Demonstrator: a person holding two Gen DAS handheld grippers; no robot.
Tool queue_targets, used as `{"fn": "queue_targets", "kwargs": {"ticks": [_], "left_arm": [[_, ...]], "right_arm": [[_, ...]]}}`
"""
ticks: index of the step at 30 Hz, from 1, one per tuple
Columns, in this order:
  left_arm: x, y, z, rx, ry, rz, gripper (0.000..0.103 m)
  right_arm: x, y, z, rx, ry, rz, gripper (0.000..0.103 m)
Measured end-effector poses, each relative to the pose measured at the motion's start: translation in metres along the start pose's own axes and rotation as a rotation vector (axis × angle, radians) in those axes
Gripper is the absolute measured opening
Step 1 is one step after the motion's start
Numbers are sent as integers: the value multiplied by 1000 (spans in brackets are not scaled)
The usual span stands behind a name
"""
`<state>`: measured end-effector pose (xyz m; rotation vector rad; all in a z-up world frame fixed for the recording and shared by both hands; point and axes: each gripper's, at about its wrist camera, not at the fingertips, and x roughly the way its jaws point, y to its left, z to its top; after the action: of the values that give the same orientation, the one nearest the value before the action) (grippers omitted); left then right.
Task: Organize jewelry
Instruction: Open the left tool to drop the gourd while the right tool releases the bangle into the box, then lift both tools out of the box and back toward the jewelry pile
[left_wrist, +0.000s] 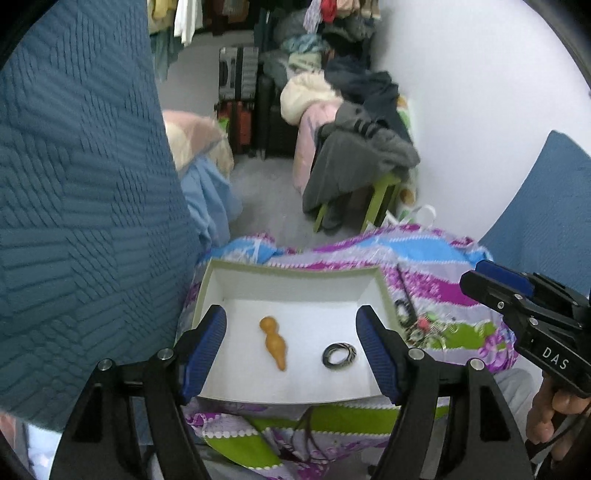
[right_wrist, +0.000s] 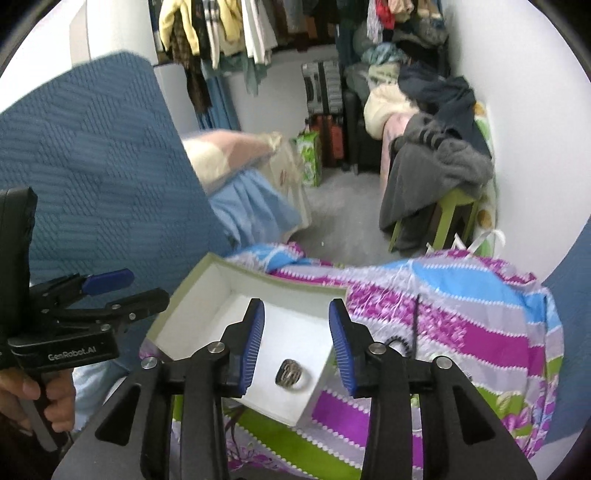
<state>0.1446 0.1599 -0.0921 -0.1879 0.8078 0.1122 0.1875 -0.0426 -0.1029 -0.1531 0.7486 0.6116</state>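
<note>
A white box with a green rim rests on a colourful striped cloth. An orange gourd-shaped pendant and a black-and-white striped ring lie on its floor. My left gripper hangs open above the box with nothing between its fingers. In the right wrist view my right gripper is also open, above the ring near the corner of the box, without touching it. Each gripper shows in the other's view: the right gripper and the left gripper.
A small tangle of jewelry and a black coiled band lie on the cloth right of the box. A blue quilted cushion rises on the left. Beyond stand a green stool draped with grey clothes, suitcases and hanging garments.
</note>
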Motion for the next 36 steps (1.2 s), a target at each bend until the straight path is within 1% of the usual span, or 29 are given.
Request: {"fn": "queue_targets", "kwargs": {"ticks": [4, 10, 18, 25, 27, 31, 36], "left_arm": [[-19, -17, 6, 2, -39, -7, 73], [-39, -40, 8, -17, -76, -21, 73], [-48, -67, -2, -53, -108, -58, 73], [-41, -92, -18, -71, -125, -86, 73], [-34, -100, -24, -70, -122, -104, 73], [-19, -116, -35, -49, -99, -134, 71], [2, -136, -52, -22, -63, -172, 71]], "right_arm": [[-24, -10, 5, -4, -45, -3, 34], [-44, -25, 3, -6, -78, -20, 34], [-61, -51, -10, -9, -103, -48, 34], [-68, -75, -30, -9, -111, -86, 34], [-68, -84, -38, -4, -117, -95, 34], [-63, -101, -57, 13, -119, -126, 34], [-51, -131, -89, 59, -91, -169, 34]]}}
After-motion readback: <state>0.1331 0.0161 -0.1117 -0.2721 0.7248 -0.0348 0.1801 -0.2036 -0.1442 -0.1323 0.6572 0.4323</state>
